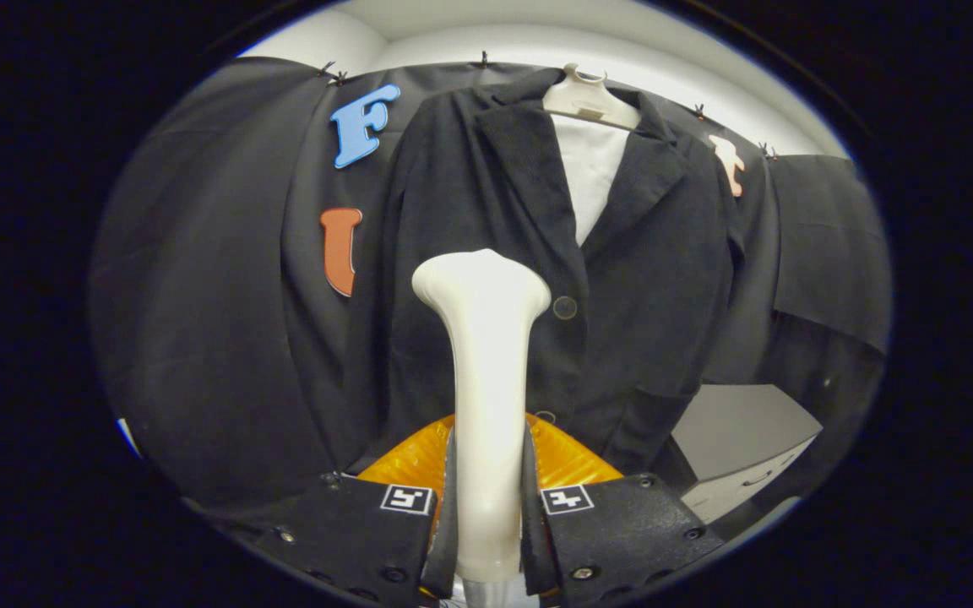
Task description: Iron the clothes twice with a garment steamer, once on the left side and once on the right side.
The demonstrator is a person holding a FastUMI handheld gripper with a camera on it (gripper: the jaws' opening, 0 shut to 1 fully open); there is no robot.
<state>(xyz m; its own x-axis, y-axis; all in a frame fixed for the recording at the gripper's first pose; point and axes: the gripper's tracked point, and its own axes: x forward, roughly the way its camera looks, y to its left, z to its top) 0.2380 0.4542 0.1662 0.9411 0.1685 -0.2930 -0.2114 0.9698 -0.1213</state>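
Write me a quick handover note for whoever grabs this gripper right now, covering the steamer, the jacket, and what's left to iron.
Gripper: shut on the steamer, both fingers pressing its handle, which stands upright between them.
Steamer head: raised in front of the dark jacket, just beside its upper button. Whether it touches the cloth cannot be told.
Jacket: hangs on a hanger against the booth wall, over a white inner piece. A white cabinet stands beyond the fingers, beside the jacket's hem.
Done: steamer picked up and brought to the jacket.
Left: how many passes are finished cannot be told from here; plan on one pass per side.
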